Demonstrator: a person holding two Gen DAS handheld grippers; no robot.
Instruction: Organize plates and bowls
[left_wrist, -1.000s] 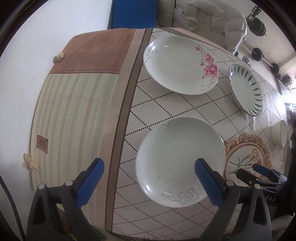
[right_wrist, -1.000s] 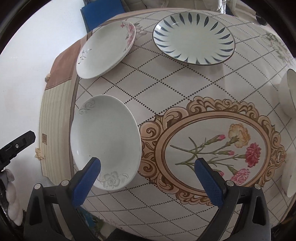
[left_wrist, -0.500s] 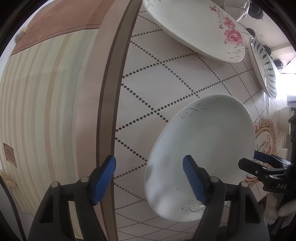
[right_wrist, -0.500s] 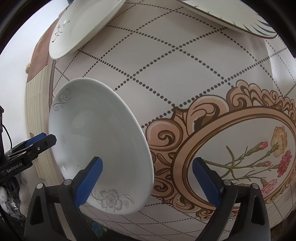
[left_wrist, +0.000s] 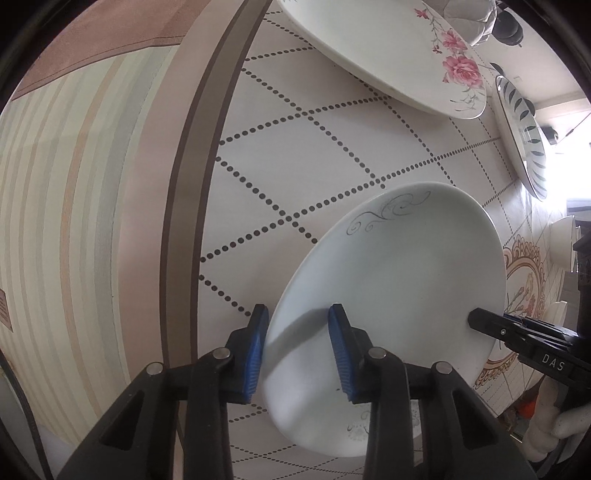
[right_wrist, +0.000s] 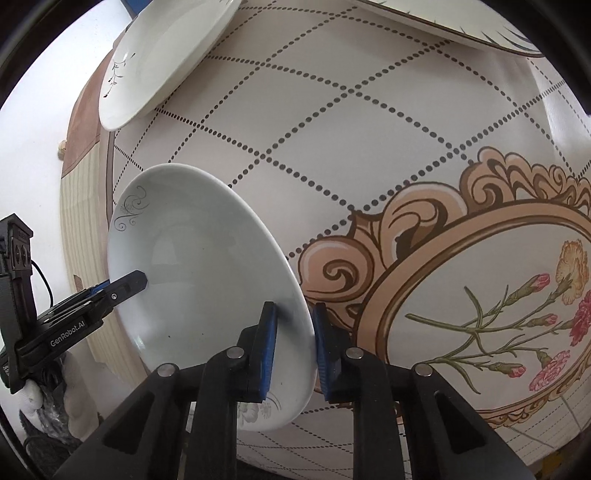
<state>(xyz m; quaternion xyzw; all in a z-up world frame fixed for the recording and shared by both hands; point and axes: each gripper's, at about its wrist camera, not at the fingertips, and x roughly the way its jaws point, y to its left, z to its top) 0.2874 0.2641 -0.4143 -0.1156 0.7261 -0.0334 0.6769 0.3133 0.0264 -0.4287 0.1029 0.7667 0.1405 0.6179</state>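
The pale plate (left_wrist: 399, 280) was pinched at opposite rims by the left gripper (left_wrist: 297, 350) and right gripper (right_wrist: 293, 347), above the patterned tablecloth (right_wrist: 369, 147)

Bright, soft daylight; strong fisheye bending and dark vignette at edges.

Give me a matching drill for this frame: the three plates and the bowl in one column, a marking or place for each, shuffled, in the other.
Things:
1. near plate
2. far-left plate
3. far-right plate
4. bowl

Descriptions:
A. dark leaf strokes around the rim
B. pink roses on one side
C. grey scroll on the rim, a claw straddling each side of its edge
D. plain white, past the tan oval frame printed on the cloth

Pairs: 1-C, 2-B, 3-A, 4-D

The left claw and right claw are both narrowed around the near plate's rim; firm contact cannot be confirmed.
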